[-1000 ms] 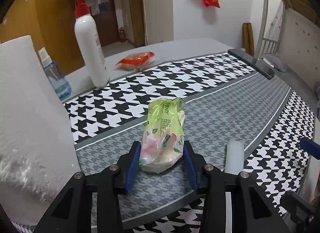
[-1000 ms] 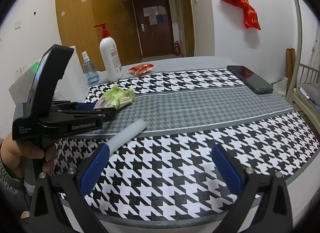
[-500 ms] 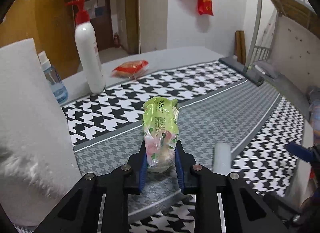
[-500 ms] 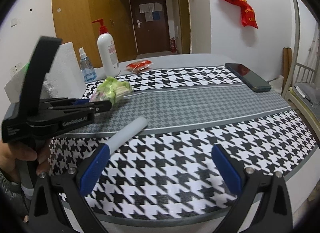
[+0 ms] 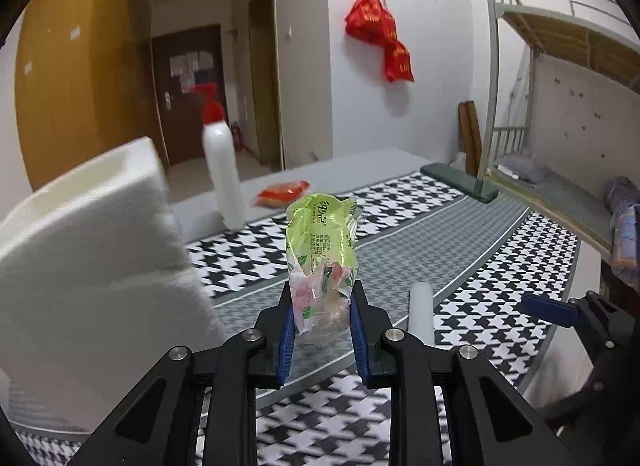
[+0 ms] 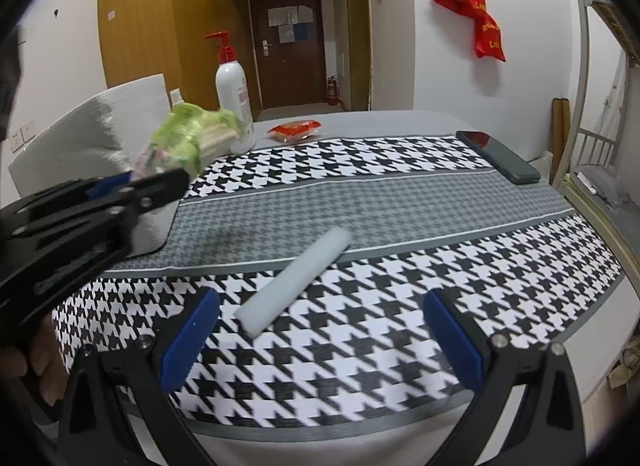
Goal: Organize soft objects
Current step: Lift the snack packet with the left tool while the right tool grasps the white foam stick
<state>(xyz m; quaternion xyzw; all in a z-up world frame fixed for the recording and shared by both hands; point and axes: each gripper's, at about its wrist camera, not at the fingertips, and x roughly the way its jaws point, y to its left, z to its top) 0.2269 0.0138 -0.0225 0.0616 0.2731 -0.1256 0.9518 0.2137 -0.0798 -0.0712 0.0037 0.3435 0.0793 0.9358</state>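
- The left gripper [image 5: 321,316] is clamped on the lower end of the green packet [image 5: 322,254], held clear above the counter [image 6: 400,193] near its left edge, beside the white foam block [image 5: 92,250].
- The packet looks light, soft and crinkly. Its slick film could slip, so a grip low across the padded body seems safest.
- The right gripper [image 6: 320,338] stands apart and empty near the front edge. The foam roll [image 6: 296,278] lies just ahead; likely light and squashy, best taken mid-length.

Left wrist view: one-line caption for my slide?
Left tool shut on a green packet, held above the checked tablecloth, foam roll lying alongside.
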